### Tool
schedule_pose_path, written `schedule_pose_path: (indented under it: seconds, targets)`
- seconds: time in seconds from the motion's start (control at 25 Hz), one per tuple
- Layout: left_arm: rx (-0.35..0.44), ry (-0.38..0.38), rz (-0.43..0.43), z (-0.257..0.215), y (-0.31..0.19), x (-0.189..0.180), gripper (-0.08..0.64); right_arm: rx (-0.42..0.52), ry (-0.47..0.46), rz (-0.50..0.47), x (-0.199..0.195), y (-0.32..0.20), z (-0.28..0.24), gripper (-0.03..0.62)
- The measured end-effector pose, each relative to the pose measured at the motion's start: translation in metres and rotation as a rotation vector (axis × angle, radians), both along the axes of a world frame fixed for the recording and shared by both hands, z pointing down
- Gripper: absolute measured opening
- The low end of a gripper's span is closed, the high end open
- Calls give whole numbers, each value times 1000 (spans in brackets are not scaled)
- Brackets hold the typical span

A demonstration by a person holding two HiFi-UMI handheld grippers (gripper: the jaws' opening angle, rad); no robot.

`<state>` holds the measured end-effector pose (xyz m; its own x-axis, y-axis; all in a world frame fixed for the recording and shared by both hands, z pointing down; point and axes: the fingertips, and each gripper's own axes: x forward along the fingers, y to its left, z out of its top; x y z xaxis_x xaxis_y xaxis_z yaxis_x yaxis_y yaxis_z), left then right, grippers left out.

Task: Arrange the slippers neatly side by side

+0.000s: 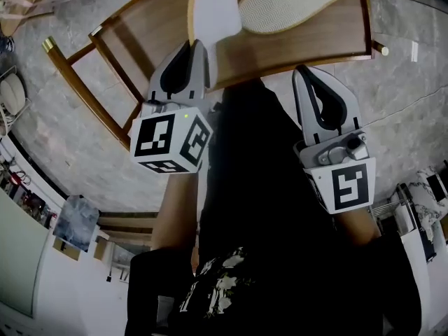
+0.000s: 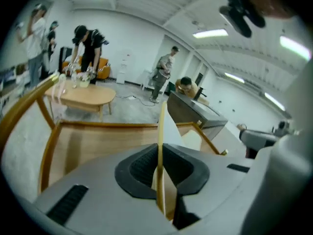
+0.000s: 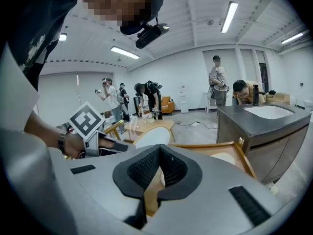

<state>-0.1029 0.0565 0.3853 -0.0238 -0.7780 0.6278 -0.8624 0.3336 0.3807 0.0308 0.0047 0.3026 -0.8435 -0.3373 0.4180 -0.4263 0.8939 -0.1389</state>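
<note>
- The wooden rack (image 1: pixel 140 26) holds both slippers at its top board.
- The flat slipper (image 1: pixel 294 2) lies on the rack's right part, textured face up.
- The held slipper (image 1: pixel 213 12) stands on edge over the rack, just left of the flat one. Released while tilted, it could topple onto its neighbour.
- The left gripper (image 1: pixel 198 47) pinches the held slipper's thin rim. So narrow a bite could let it pivot or slip.
- The right gripper (image 1: pixel 302 72), at the rack's front edge, has its jaws pressed together on nothing.

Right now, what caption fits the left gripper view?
Left gripper pinches one slipper on edge, wooden table ahead, people working in the background.
</note>
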Motion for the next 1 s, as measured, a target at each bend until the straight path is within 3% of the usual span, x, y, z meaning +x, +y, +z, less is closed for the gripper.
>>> schedule_pose_path:
  seconds: [0.12,0.2,0.64,1.0]
  targets:
    - [9,198,-140,15,9,-3,32,-4,10,-27,-6,5,1,-2]
    - [4,225,-165,21,12,-4,32,-11,24,-42,-10,7,3,-3]
    - [-23,191,-242,50,26,-12,34,-22,76,-76,-20,5,15,-2]
    - [-88,63,-181,59,34,-23,51,-23,52,-83,-33,3,15,-2]
